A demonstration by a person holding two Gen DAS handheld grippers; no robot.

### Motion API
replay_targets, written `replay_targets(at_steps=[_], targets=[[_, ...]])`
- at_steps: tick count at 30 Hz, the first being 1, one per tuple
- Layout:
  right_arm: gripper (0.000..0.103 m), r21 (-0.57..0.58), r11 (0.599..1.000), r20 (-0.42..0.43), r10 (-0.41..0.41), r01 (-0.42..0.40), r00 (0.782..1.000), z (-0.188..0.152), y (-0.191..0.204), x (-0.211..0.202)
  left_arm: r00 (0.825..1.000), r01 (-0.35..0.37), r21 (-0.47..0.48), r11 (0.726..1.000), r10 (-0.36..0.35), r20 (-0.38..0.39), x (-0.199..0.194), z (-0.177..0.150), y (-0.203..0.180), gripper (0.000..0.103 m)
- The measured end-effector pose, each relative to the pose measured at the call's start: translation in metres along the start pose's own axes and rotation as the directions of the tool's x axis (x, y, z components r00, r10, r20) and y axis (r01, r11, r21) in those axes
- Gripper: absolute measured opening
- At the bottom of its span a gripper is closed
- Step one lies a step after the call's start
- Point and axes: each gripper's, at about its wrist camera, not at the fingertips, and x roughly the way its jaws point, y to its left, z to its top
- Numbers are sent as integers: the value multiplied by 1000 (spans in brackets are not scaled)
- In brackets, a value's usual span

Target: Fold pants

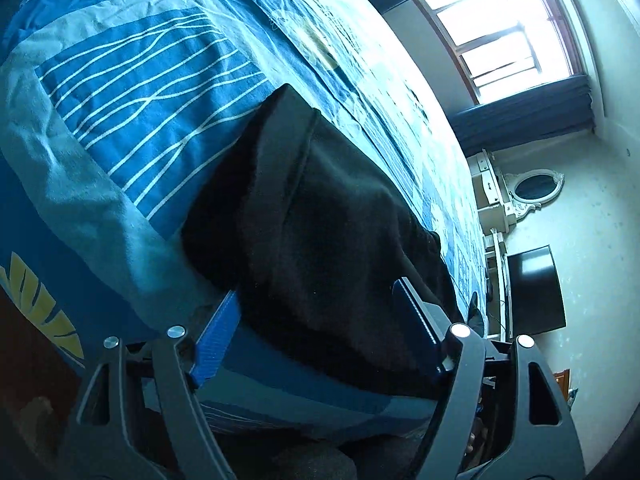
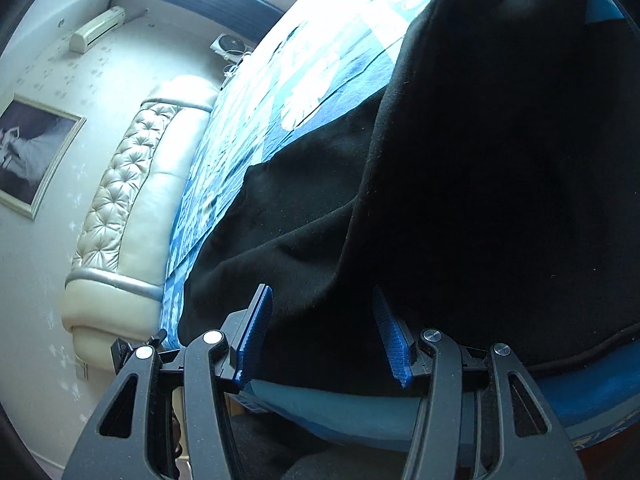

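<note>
Black pants (image 1: 320, 220) lie on a bed with a blue patterned cover (image 1: 152, 80). In the left wrist view my left gripper (image 1: 316, 316) is open, its blue pads either side of the pants' near edge at the bed's edge. In the right wrist view the pants (image 2: 460, 180) fill the right half, one layer folded over another. My right gripper (image 2: 322, 312) is open, its blue fingers (image 2: 256, 332) straddling the near edge of the fabric. Neither gripper pinches the cloth.
A padded cream headboard (image 2: 132, 208) stands at the left in the right wrist view. A window (image 1: 504, 28), a white dresser with an oval mirror (image 1: 532, 188) and a dark TV screen (image 1: 536, 288) are beyond the bed. The bed cover (image 2: 320, 408) hangs over the near edge.
</note>
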Motion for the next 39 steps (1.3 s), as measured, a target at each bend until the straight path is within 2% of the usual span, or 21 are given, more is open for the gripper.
replay_targets(at_steps=[3, 5, 7, 8, 9, 10, 12, 17, 23, 25, 29, 31, 33, 35, 37, 38, 39], targets=[[53, 18, 1000, 5, -3, 3, 1000, 1, -1, -1, 999, -52, -15, 999, 52, 7, 7, 1, -5, 72], [53, 24, 1000, 8, -15, 15, 1000, 3, -1, 0, 994, -111, 12, 994, 111, 13, 10, 2, -11, 59], [50, 18, 999, 15, -43, 43, 999, 4, 0, 1, 983, -185, 46, 982, 184, 20, 14, 4, -18, 36], [42, 16, 998, 19, -58, 58, 998, 5, 0, 2, 975, -222, 56, 973, 221, 22, 15, 5, -19, 27], [27, 17, 998, 19, -65, 65, 998, 5, 0, 2, 965, -262, 61, 963, 261, 23, 15, 7, -19, 12], [18, 22, 998, 19, -57, 57, 998, 5, 0, 1, 964, -267, 51, 962, 266, 18, 15, 10, -18, 12], [12, 36, 998, 27, -44, 43, 999, 2, 2, -5, 970, -245, 11, 970, 245, 12, 13, 15, -13, 11], [9, 39, 999, 8, 10, -10, 1000, -14, 13, -22, 968, -249, 28, 968, 249, 26, 9, 22, -9, 10], [8, 37, 999, -57, -36, 39, 998, -39, -3, -15, 963, -268, 59, 961, 267, 32, 8, 17, -3, 10], [8, 48, 998, -59, -31, 33, 998, -40, -11, -9, 960, -280, 74, 957, 278, 34, 10, 16, -5, 10], [8, -18, 998, -65, -57, 56, 996, -38, -4, -9, 949, -316, 138, 939, 312, 50, 13, 14, -13, 11], [10, -22, 999, -76, -42, 41, 996, -35, -3, -13, 944, -331, 171, 928, 325, 61, 13, 12, -18, 11], [15, -25, 999, -86, -50, 48, 995, -33, -4, -22, 934, -356, 211, 910, 348, 78, 10, 8, -27, 17], [19, -70, 993, -73, -101, 96, 992, -27, 1, -39, 926, -378, 256, 890, 366, 96, 5, 3, -36, 26], [19, -116, 982, -17, -153, 150, 988, -15, 7, -63, 914, -407, 296, 864, 382, 140, -4, -4, -46, 44], [22, -128, 977, 10, -170, 170, 985, -8, 9, -73, 907, -420, 310, 853, 385, 170, -9, -7, -51, 50], [29, -135, 971, 43, -191, 195, 981, 4, 9, -83, 899, -435, 322, 841, 386, 206, -14, -9, -57, 60]])
